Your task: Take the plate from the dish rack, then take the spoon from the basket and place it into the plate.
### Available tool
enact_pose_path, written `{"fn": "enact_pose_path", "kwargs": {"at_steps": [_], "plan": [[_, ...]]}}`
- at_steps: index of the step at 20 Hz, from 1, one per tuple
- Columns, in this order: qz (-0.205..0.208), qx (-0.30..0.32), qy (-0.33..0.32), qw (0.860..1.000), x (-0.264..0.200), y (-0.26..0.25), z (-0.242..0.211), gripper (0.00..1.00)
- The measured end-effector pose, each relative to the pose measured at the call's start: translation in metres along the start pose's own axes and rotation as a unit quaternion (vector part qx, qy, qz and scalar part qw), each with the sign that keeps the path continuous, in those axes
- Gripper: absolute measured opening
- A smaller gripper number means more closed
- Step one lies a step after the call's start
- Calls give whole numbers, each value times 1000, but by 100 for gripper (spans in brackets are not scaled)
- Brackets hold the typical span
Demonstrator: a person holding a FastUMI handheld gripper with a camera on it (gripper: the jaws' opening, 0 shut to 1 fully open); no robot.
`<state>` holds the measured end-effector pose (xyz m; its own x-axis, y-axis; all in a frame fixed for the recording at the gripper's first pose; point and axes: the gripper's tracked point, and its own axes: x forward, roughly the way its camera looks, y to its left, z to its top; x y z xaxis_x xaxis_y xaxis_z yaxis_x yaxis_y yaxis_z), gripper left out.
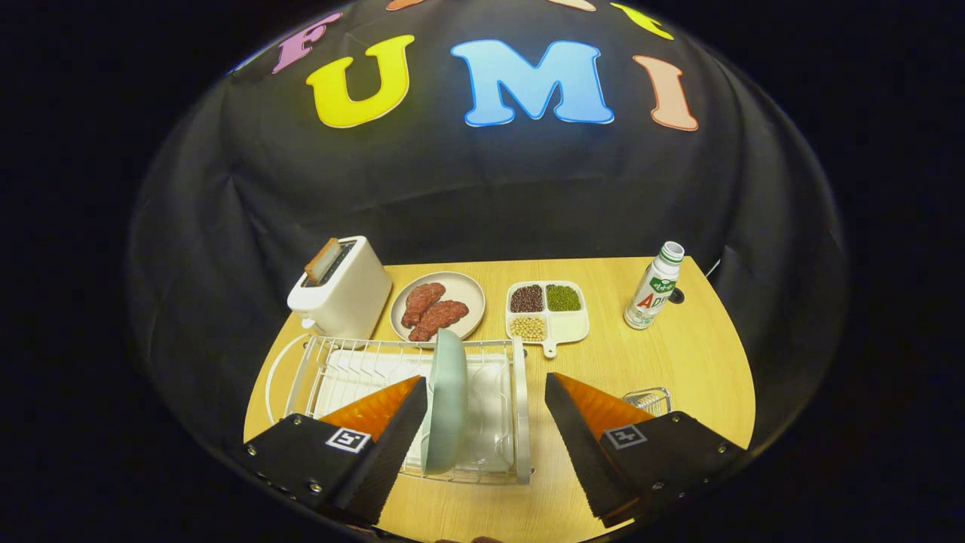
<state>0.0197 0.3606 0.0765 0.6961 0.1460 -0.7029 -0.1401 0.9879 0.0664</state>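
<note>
A pale green plate [446,400] stands on its edge in the white wire dish rack [520,407] on the wooden table. My gripper [486,388] hovers over the rack with its fingers wide open. The plate sits between them, close against the left finger [384,437]; the right finger [584,445] is well apart from it. A small wire basket [650,400] peeks out just beyond the right finger; what lies in it is hidden.
Beyond the rack stand a white toaster [343,290] with a bread slice, a round plate of meat pieces [438,305], a divided tray of beans [544,311] and a white bottle [653,286]. The wooden table [678,362] is bare right of the rack.
</note>
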Motion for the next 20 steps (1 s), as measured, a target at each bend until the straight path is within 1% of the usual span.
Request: {"fn": "enact_pose_path", "kwargs": {"at_steps": [5, 9, 11, 12, 13, 14, 15, 16, 17, 18, 19, 20], "plan": [[-22, -9, 59, 998, 27, 11, -18, 97], [-40, 3, 103, 994, 46, 14, -26, 97], [-50, 3, 115, 992, 53, 11, -26, 97], [-53, 0, 122, 991, 54, 13, -26, 93], [-55, -7, 130, 990, 60, 14, -28, 93], [-60, -15, 141, 988, 60, 14, -33, 88], [-56, -14, 152, 987, 64, 19, -36, 85], [-54, -11, 164, 985, 67, 24, -44, 78], [-67, -16, 174, 982, 69, 20, -49, 71], [-79, -14, 182, 980, 66, 17, -53, 49], [-80, -11, 179, 981, 66, 22, -48, 34], [-85, -7, 175, 981, 69, 23, -53, 30]]}}
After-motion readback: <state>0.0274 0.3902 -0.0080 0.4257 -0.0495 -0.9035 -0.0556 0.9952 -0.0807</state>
